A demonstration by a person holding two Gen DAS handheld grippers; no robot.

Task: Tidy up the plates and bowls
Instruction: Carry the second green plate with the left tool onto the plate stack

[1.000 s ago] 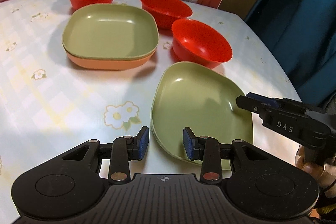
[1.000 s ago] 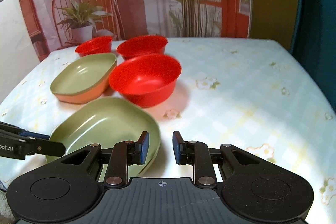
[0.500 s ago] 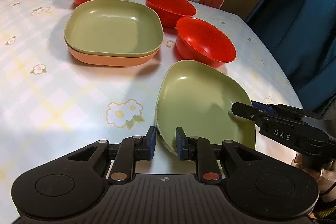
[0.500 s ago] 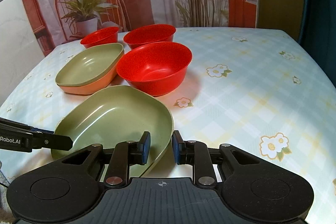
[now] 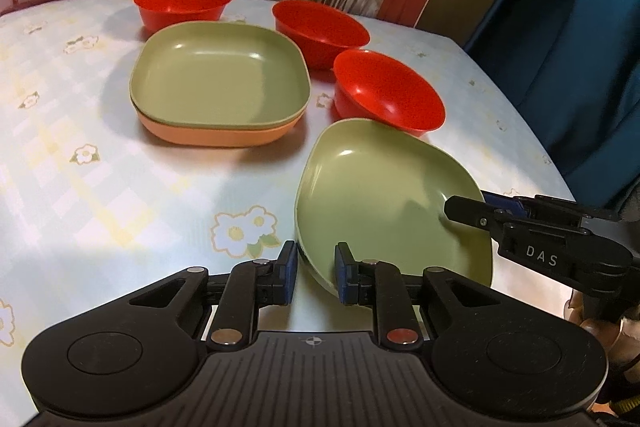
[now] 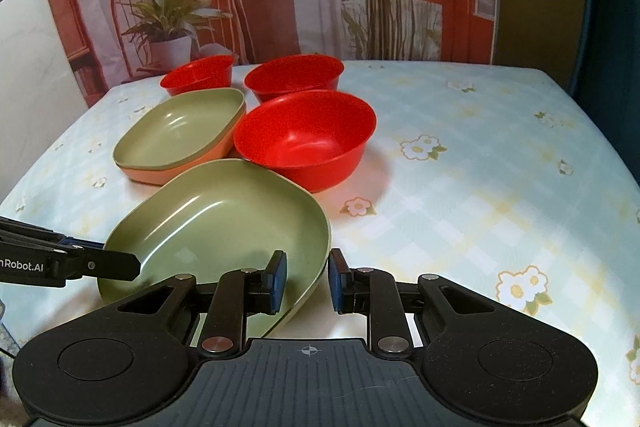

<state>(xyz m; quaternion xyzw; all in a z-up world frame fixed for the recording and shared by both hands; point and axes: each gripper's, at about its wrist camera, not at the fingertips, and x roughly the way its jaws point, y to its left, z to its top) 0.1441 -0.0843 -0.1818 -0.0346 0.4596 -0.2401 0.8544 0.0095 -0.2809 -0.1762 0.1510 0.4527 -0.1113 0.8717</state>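
A loose green plate (image 5: 384, 195) lies near the table's front edge, also in the right wrist view (image 6: 224, 223). My left gripper (image 5: 314, 277) straddles its near-left rim, jaws narrowly apart around the rim. My right gripper (image 6: 306, 277) straddles its right rim the same way. Behind it a green plate (image 5: 218, 75) sits stacked on an orange plate (image 5: 216, 137). Three red bowls stand around: far left (image 5: 182, 1), middle (image 5: 320, 27), and nearest (image 5: 390, 95), which touches the loose plate's far edge.
The table (image 5: 100, 187) has a pale checked cloth with flowers. A blue curtain (image 5: 580, 47) hangs at the right. A printed backdrop with a potted plant (image 6: 168, 23) stands behind the table.
Both grippers have moved in over the loose green plate's rim. The left jaws narrowed from wide open; the right jaws widened slightly. The plate appears slightly raised at its near side.
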